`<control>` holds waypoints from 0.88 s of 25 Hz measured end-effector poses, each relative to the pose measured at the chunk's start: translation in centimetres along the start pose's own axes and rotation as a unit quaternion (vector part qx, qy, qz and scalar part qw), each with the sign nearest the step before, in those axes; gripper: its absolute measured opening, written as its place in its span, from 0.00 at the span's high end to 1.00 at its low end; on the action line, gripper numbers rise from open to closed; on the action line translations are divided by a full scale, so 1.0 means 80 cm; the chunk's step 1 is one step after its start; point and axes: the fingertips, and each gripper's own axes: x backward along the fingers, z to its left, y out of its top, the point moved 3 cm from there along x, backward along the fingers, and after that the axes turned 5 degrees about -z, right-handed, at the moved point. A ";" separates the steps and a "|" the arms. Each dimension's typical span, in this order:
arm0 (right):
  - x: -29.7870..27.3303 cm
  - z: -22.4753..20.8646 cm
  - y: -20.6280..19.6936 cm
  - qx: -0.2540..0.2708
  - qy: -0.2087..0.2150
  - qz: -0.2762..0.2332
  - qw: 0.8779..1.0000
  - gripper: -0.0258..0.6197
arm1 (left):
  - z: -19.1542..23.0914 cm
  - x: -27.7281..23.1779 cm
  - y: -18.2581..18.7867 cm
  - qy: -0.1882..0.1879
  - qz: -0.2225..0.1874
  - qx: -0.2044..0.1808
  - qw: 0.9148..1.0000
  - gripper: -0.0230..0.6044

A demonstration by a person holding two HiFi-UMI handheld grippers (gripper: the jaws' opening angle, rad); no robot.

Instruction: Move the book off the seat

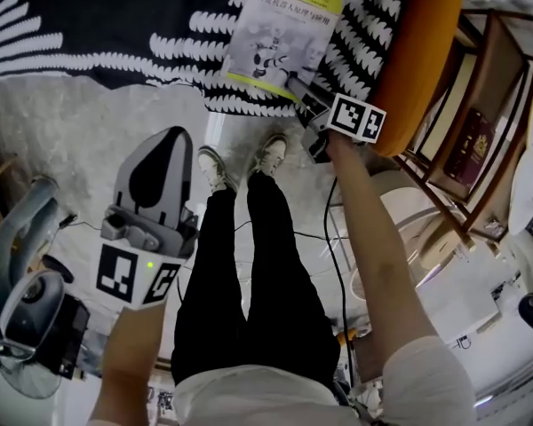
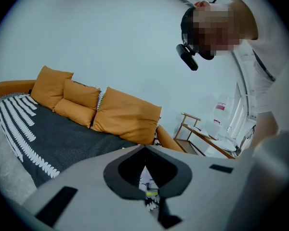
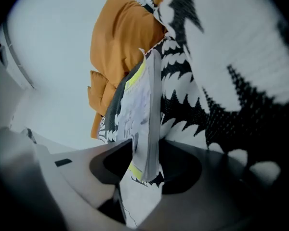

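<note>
The book [image 1: 280, 34], pale with a yellow-green band on its cover, lies on the sofa seat over a black-and-white throw [image 1: 115, 25]. My right gripper [image 1: 298, 91] reaches to the book's near right corner. In the right gripper view the book [image 3: 139, 105] runs edge-on between the jaws of the right gripper [image 3: 144, 162], which are closed on that corner. My left gripper [image 1: 160, 140] hangs lower left over the rug, away from the sofa, its jaws together with nothing in them. Past the left gripper [image 2: 145, 150], a sliver of the book [image 2: 147, 184] shows.
Orange cushions [image 2: 125, 114] line the sofa back, and one orange cushion [image 1: 417, 51] sits right of the book. A wooden rack [image 1: 506, 114] holding a dark red book [image 1: 469, 153] stands to the right. A fan [image 1: 18, 300] is at lower left. The person's legs [image 1: 249, 273] stand on the grey rug [image 1: 62, 140].
</note>
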 end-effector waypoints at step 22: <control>-0.021 0.004 -0.051 -0.248 0.028 -0.104 0.963 0.61 | 0.019 0.020 0.003 0.018 0.003 -0.003 1.000 0.94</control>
